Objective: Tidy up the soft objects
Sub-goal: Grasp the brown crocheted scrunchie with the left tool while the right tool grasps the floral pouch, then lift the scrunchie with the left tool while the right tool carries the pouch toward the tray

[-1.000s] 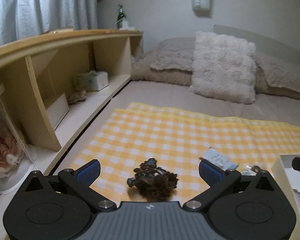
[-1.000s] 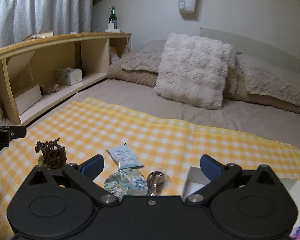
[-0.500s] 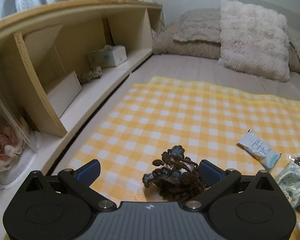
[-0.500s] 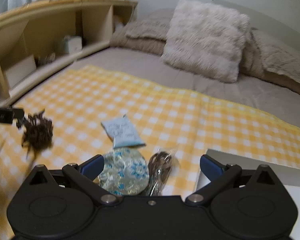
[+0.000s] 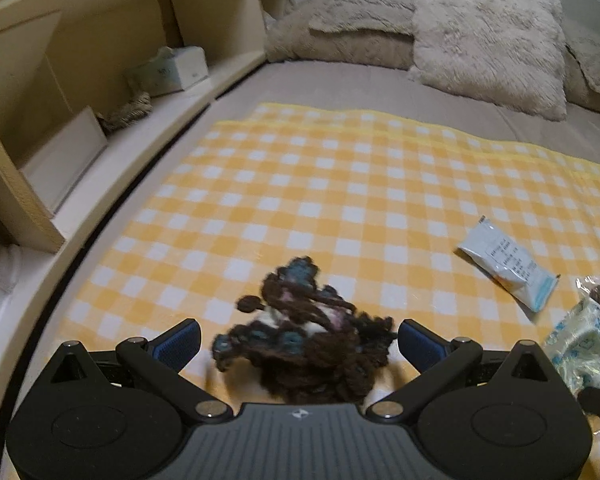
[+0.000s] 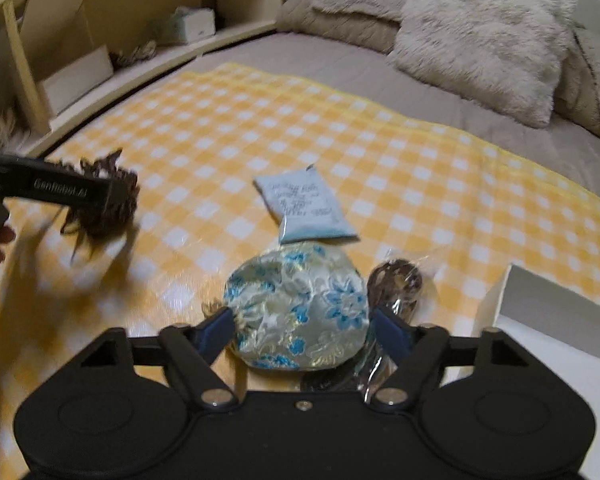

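Both grippers lowered: left gripper point(image 5: 298, 342) straddles yarn bundle point(image 5: 308, 344), jaws spread.

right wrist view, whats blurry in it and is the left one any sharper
Right wrist view: the brown yarn bundle and the left tongs beside it are motion-smeared; the floral pouch is crisp. Left wrist view: the same bundle is slightly soft, and the shelf edge bows from fisheye.

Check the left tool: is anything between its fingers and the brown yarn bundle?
Nothing visible. The brown yarn bundle sits directly between the open fingers of the left tool, on the checked cloth. The pale blue packet lies well off to the right.
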Demonstrator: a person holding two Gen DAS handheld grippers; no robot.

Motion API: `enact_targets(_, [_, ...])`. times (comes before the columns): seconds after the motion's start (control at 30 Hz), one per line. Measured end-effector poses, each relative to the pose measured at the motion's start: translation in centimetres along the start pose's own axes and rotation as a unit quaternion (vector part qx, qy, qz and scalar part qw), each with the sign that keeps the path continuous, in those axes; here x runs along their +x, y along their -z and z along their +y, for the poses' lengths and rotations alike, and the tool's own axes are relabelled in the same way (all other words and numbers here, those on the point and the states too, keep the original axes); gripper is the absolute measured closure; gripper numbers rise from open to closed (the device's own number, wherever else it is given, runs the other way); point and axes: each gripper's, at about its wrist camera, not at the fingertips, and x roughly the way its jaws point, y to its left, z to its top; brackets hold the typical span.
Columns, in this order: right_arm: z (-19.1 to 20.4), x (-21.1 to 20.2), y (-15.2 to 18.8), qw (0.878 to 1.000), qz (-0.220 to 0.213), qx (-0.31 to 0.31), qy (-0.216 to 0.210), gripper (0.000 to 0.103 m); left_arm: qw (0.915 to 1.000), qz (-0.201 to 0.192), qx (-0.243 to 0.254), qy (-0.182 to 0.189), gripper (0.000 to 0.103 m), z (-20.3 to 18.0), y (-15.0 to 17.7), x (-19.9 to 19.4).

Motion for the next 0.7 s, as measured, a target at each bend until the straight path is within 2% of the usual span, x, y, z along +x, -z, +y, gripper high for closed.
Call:
enact_targets(0.03, [-0.1,0.0,0.1,1.0,0.004,-0.002,-0.002,0.043,1.0,0.005,-0.001,0.004,0.0,-0.1,0.1,0.1])
enact_targets(0.13, [0.1,0.1,0.2,1.0,0.013,-0.017,0.002,0.058,0.9996,0.024,-0.013,0.001,0.003,0.0,0.1,0.5])
enact_targets(0.2, [0.2,0.0,0.3,1.0,0.016,-0.025,0.0,0.064,0.9989,0.039,-0.024,0.007,0.021,0.2,0.1,0.6])
enact_targets(0.23, [0.2,-0.1,0.3,0.999,0.018,-0.03,0.003,0.067,0.9984,0.048,-0.028,0.015,0.025,0.3,0.2,0.7])
enact_targets(0.3, [0.6,-0.3,0.4,0.999,0.02,-0.042,0.016,0.074,0.9977,0.058,-0.029,0.019,0.045,0.4,0.3,0.7])
enact_targets(0.4, [0.8,-0.6,0.3,0.999,0.018,-0.043,0.021,0.075,0.9978,0.059,-0.023,0.02,0.056,0.4,0.3,0.2])
enact_targets(0.53, [0.9,-1.3,0.2,0.999,0.01,-0.038,0.021,0.075,0.9982,0.05,-0.02,0.027,0.065,0.7,0.4,-1.0])
enact_targets(0.6, [1.0,-1.8,0.2,0.999,0.007,-0.037,0.021,0.075,0.9983,0.046,-0.019,0.031,0.077,0.8,0.4,-1.6])
enact_targets(0.63, [1.1,-2.0,0.2,0.999,0.006,-0.038,0.021,0.075,0.9983,0.043,-0.018,0.034,0.077,0.9,0.4,-1.9])
enact_targets(0.7, [1.2,-2.3,0.2,0.999,0.01,-0.043,0.03,0.075,0.9984,0.039,-0.015,0.039,0.087,0.9,0.5,-2.6])
